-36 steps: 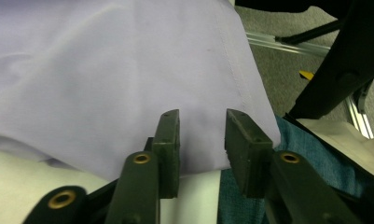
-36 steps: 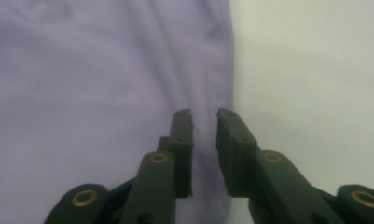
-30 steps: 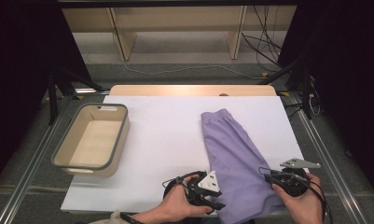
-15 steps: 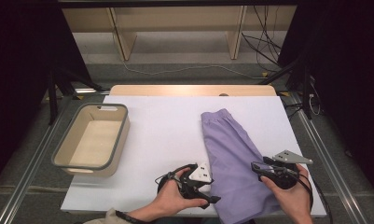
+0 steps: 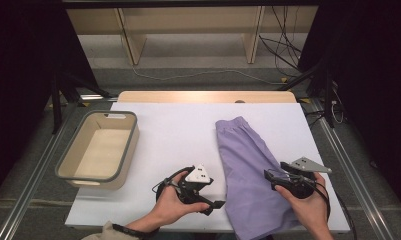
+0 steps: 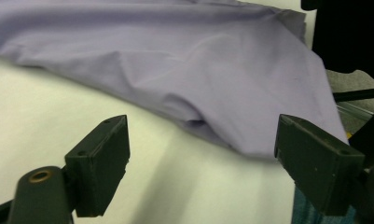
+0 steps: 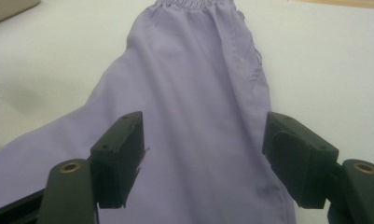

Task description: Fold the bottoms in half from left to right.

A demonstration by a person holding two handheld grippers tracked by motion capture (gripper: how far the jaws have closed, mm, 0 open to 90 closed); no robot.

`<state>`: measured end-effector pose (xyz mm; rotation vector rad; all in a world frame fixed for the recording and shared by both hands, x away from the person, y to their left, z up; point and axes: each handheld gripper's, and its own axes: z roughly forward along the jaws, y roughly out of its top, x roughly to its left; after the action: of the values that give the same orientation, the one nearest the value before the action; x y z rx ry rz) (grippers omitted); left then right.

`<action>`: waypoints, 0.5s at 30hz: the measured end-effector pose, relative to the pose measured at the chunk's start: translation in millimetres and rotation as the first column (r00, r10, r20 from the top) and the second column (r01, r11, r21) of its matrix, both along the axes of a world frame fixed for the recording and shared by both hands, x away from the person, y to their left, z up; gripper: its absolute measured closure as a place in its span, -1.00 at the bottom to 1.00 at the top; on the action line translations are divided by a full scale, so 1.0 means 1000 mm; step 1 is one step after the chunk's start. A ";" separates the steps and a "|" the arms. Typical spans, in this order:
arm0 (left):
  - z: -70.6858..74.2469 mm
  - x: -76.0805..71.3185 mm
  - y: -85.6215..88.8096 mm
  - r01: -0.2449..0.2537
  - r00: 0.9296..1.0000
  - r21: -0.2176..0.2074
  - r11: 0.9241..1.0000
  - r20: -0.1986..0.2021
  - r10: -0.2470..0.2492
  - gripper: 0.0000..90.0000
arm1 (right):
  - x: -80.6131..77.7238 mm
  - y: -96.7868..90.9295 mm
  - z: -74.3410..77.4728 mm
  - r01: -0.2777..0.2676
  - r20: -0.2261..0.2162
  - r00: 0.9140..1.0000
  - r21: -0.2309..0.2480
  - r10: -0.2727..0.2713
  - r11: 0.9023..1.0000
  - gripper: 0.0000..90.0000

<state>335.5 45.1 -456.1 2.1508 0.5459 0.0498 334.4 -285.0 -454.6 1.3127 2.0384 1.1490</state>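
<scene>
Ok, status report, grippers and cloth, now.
Left gripper open, beside the purple shorts. Right gripper open, over them, nothing held. Bin far left, nothing in the way.

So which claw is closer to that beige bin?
Left. The left claw sits between the beige bin and the purple shorts; the right claw is over the shorts.

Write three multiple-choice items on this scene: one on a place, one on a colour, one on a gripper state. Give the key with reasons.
1. Where does the bin sit on the table?
A. the person's left side
B. the person's right side
C. on the garment

2. What colour is the garment?
A. green
B. lavender
C. red

3. How does the right gripper stand?
A. shut on the garment
B. shut, holding nothing
C. open over the garment

Key: A, it sits at the left in the high view; B, the cloth is plainly lavender; C, its fingers stand apart with cloth beneath.
</scene>
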 end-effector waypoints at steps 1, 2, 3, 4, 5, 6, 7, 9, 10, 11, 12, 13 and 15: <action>0.000 0.000 0.003 -0.007 1.000 -0.003 1.000 -0.003 0.007 -0.60 | 0.001 0.000 0.000 -0.002 0.004 1.000 0.002 0.002 1.000 -0.33; 0.000 0.001 0.005 -0.015 1.000 -0.006 1.000 -0.003 0.015 -0.60 | 0.001 0.001 0.000 -0.001 0.003 1.000 0.002 0.001 1.000 -0.34; 0.000 0.001 0.008 -0.020 1.000 -0.006 1.000 -0.002 0.020 -0.60 | 0.002 0.001 0.000 0.000 0.007 1.000 0.001 0.000 1.000 -0.35; 0.000 0.001 0.010 -0.027 1.000 -0.008 1.000 0.000 0.027 -0.60 | 0.002 0.002 0.000 0.001 0.011 1.000 0.000 -0.001 1.000 -0.35; 0.000 0.002 0.012 -0.036 0.999 -0.012 0.999 -0.001 0.036 -0.59 | 0.002 0.002 0.001 0.000 0.014 1.000 -0.001 0.000 1.000 -0.36; 0.000 0.002 0.014 -0.038 0.999 -0.013 0.999 -0.003 0.038 -0.59 | 0.001 0.001 0.001 0.002 0.018 1.000 -0.004 -0.002 1.000 -0.37; 0.000 0.003 0.016 -0.045 0.999 -0.018 0.999 -0.002 0.045 -0.58 | 0.000 0.001 0.001 0.003 0.022 1.000 -0.005 -0.003 1.000 -0.37; 0.000 0.003 0.018 -0.053 0.999 -0.018 0.998 -0.001 0.053 -0.56 | -0.002 -0.001 0.001 0.010 0.024 1.000 -0.002 -0.009 1.000 -0.37; 0.000 0.004 0.018 -0.058 0.998 -0.019 0.998 -0.002 0.058 -0.56 | -0.003 -0.002 0.001 0.011 0.027 1.000 -0.002 -0.011 1.000 -0.38; 0.000 0.004 0.018 -0.064 0.998 -0.022 0.998 -0.003 0.063 -0.56 | -0.005 -0.003 0.001 0.014 0.031 0.999 -0.003 -0.014 1.000 -0.38; 0.000 0.004 0.017 -0.065 0.998 -0.017 0.998 -0.003 0.065 -0.55 | -0.005 -0.004 0.001 0.016 0.035 0.999 -0.004 -0.016 1.000 -0.39; 0.000 0.004 0.017 -0.064 0.998 -0.011 0.998 -0.005 0.064 -0.55 | -0.006 -0.004 0.000 0.017 0.033 0.999 -0.002 -0.016 1.000 -0.40; -0.001 0.003 0.015 -0.060 0.998 -0.008 0.998 -0.005 0.060 -0.54 | -0.007 -0.005 -0.001 0.013 0.028 1.000 -0.003 -0.013 1.000 -0.40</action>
<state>338.6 60.6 -457.3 2.1269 0.6129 0.0754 327.4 -289.7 -455.1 1.2995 2.0084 1.1509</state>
